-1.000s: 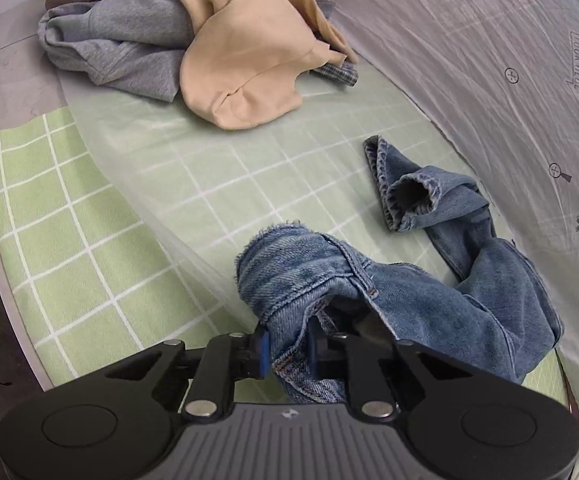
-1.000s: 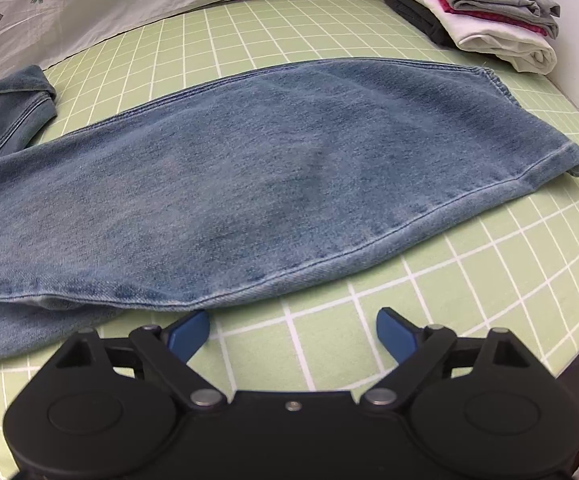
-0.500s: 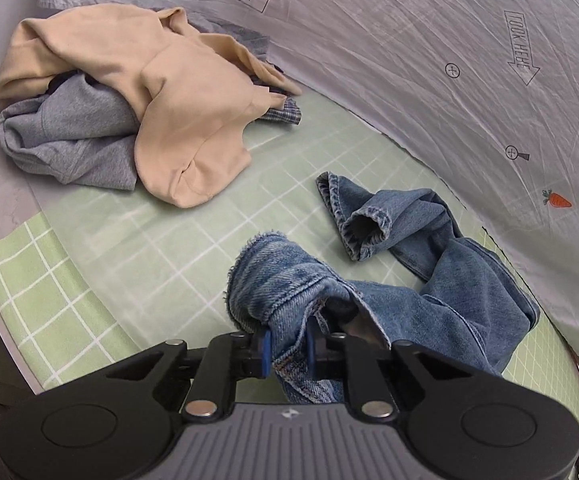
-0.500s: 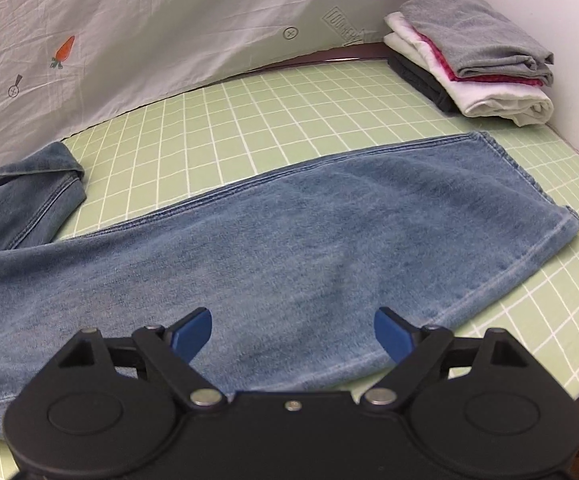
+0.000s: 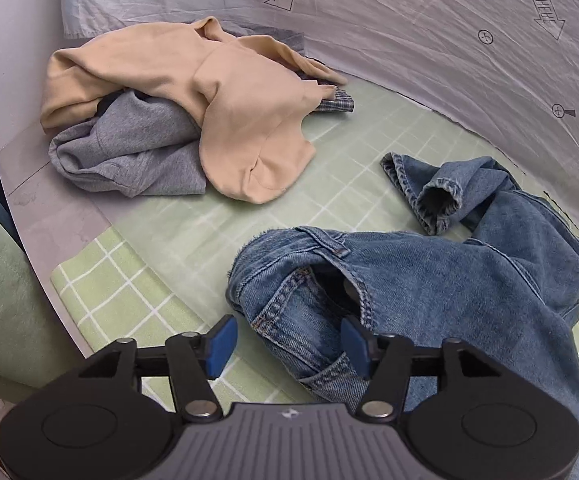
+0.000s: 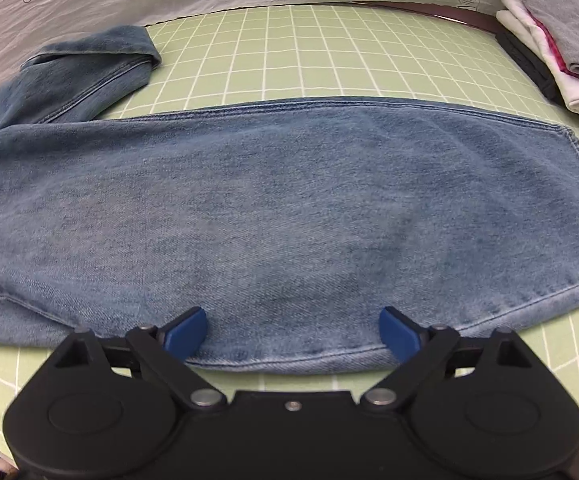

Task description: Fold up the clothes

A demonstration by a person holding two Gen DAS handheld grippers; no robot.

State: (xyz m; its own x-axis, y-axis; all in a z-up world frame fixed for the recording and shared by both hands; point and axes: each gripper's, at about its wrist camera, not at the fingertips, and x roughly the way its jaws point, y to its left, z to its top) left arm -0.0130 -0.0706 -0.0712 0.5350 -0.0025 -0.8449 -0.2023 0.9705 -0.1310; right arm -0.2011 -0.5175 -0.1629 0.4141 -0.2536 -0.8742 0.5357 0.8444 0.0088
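A pair of blue jeans lies on the green checked table cover. In the left wrist view its waistband lies bunched just ahead of my left gripper, which is open with its jaws either side of the waistband edge. The other leg lies crumpled behind. In the right wrist view one jeans leg lies spread flat. My right gripper is open and empty, just above the leg's near edge.
A pile of unfolded clothes with a beige garment over a grey one lies at the back left. A stack of folded clothes sits at the far right. A white printed sheet hangs behind the table.
My left gripper has opened and let go of the jeans waistband, which now lies on the table. My right gripper has come lower and closer over the flat leg.
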